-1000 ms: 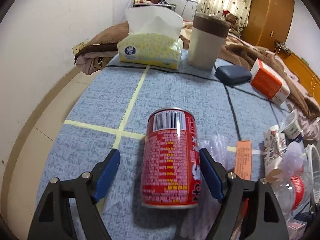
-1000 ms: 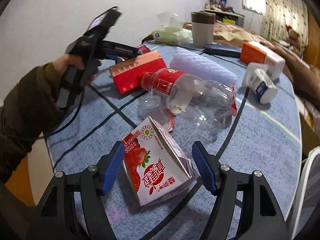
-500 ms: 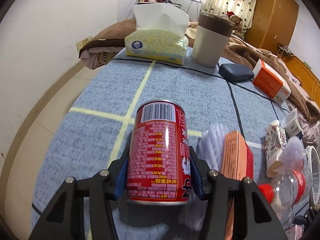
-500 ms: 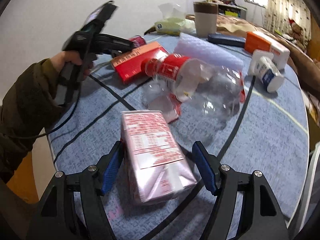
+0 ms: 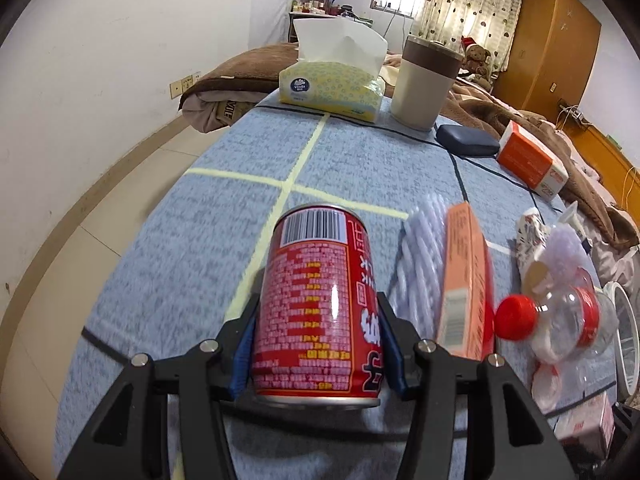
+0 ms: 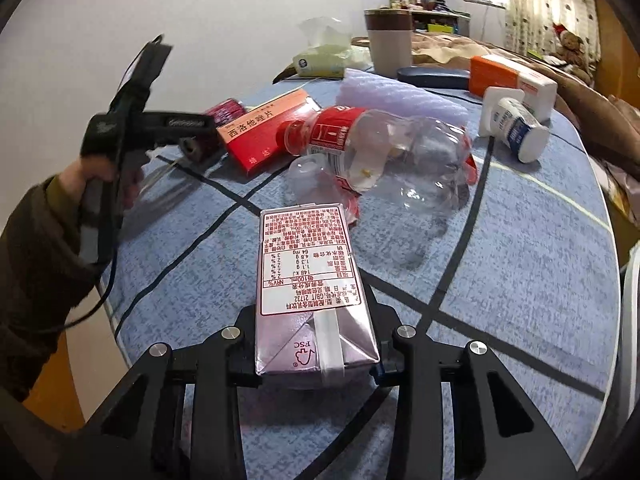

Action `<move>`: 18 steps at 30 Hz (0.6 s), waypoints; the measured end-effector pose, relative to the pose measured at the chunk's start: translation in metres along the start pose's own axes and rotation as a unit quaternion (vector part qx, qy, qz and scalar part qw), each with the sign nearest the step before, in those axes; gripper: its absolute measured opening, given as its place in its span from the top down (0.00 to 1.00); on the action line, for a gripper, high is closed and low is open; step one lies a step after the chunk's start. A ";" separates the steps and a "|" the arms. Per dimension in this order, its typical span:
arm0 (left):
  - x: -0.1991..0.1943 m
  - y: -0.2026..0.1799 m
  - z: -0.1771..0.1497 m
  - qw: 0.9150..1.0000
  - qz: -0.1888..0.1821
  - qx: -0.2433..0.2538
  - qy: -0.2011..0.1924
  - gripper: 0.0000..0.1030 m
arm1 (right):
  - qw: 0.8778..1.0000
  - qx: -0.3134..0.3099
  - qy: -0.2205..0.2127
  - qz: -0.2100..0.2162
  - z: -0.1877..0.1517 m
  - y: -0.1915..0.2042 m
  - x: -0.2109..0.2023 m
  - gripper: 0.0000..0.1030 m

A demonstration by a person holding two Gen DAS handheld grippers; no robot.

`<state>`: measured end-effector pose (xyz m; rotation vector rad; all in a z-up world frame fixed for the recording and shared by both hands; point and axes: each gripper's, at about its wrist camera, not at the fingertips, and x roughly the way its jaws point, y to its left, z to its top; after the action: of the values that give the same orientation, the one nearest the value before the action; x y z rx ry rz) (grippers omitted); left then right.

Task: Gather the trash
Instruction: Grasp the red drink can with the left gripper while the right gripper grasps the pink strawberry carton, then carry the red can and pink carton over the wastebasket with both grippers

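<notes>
My left gripper [image 5: 316, 340] is shut on a red drink can [image 5: 320, 296], which it holds lying along the fingers just above the blue tablecloth [image 5: 208, 216]. My right gripper [image 6: 314, 344] is shut on a pink milk carton [image 6: 310, 280], label side up. From the right wrist view, the left gripper [image 6: 200, 140] with the can [image 6: 226, 110] is at the far left, held by a hand. Other trash lies between: a crushed clear bottle [image 6: 384, 148] with a red cap, a red medicine box [image 6: 264, 128], a white foam sheet [image 6: 400, 92] and a small yoghurt bottle [image 6: 520, 132].
A tissue box [image 5: 332, 84], a beige canister with a brown lid [image 5: 424, 80], a dark blue case [image 5: 466, 140] and an orange-and-white box [image 5: 532, 164] stand at the table's far side. A bed with brown blankets lies behind. The table edge drops to the floor on the left.
Both grippers have closed: the left on the can, the right on the carton, which turned from strawberry side to label side up. Both objects are now slightly lifted.
</notes>
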<state>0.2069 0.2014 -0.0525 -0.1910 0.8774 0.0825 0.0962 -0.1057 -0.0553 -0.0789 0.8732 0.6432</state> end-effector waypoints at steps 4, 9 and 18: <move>-0.008 -0.001 -0.011 1.000 -0.002 0.000 -0.002 0.47 | 1.000 0.007 -0.013 -0.005 -0.003 -0.001 -0.006 0.63; -0.021 -0.007 -0.026 1.000 -0.009 -0.001 -0.004 0.47 | 0.999 0.026 -0.038 -0.018 -0.003 -0.004 -0.018 0.64; -0.057 -0.031 -0.043 0.999 -0.014 0.023 -0.035 0.47 | 0.994 0.061 -0.078 -0.048 0.000 -0.017 -0.045 0.64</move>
<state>0.1426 0.1629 -0.0312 -0.1568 0.8056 0.0435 0.0850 -0.1413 -0.0255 0.0383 0.7518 0.4988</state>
